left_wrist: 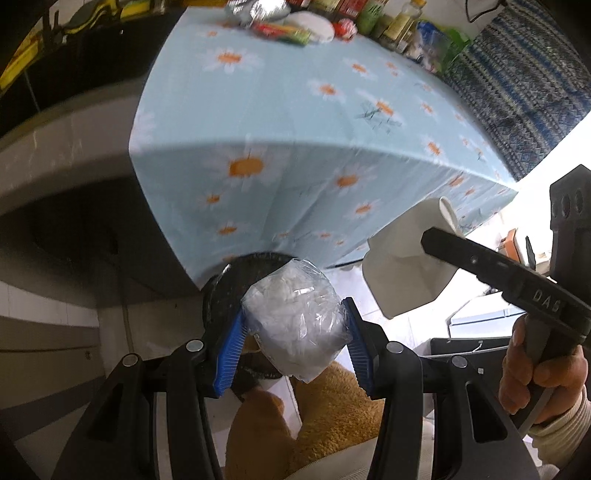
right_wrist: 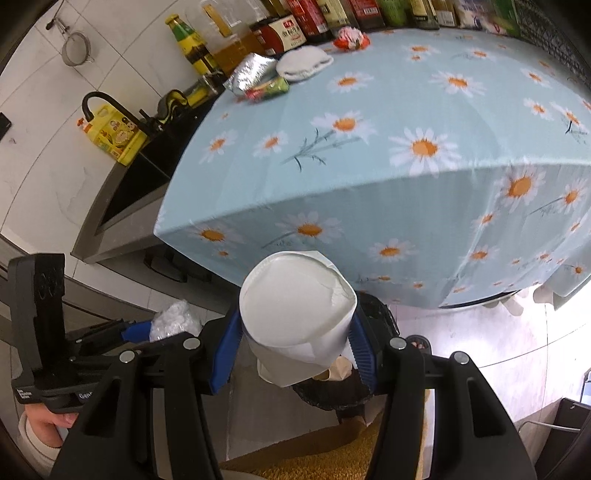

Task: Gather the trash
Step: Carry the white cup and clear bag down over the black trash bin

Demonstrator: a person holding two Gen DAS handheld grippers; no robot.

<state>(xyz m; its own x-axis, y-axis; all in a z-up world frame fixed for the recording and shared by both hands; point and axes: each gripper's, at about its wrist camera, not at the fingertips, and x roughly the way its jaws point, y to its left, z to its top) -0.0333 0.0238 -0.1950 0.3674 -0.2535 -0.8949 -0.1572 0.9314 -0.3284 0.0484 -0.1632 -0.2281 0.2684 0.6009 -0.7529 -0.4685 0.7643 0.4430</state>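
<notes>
The left gripper (left_wrist: 293, 341) is pinching a crumpled clear plastic bag (left_wrist: 295, 325) stuffed with white material; its blue pads (left_wrist: 229, 358) are pressing in on both sides of the bundle, jaws closed partway around it. Directly beneath and behind the bag, a round black trash bin (left_wrist: 236, 284) is sitting on the floor at the foot of the table, so the bag is hanging over the bin's mouth.

The right gripper (right_wrist: 295, 347) is squeezing a white paper cup (right_wrist: 299, 310), dented at its rim, between its blue pads (right_wrist: 225, 354), jaws closed against the cup's walls. In the right wrist view the cup is sitting at centre, with the dark bin (right_wrist: 373, 314) peeking out at about 3 o'clock of it and below. In the left wrist view the same cup is appearing at 3 o'clock, held off the table edge, near the bag but apart from it.

The table, draped in a light blue daisy tablecloth (right_wrist: 369, 166), is filling the upper half of both views. At its far edge, around 11 o'clock in the right wrist view, a silver foil wrapper (right_wrist: 251, 72), a red-and-green snack packet (right_wrist: 267, 88), a white round pad (right_wrist: 303, 62) and a red-and-white wrapper (right_wrist: 351, 38) are lying before a row of sauce bottles (right_wrist: 295, 26).
</notes>
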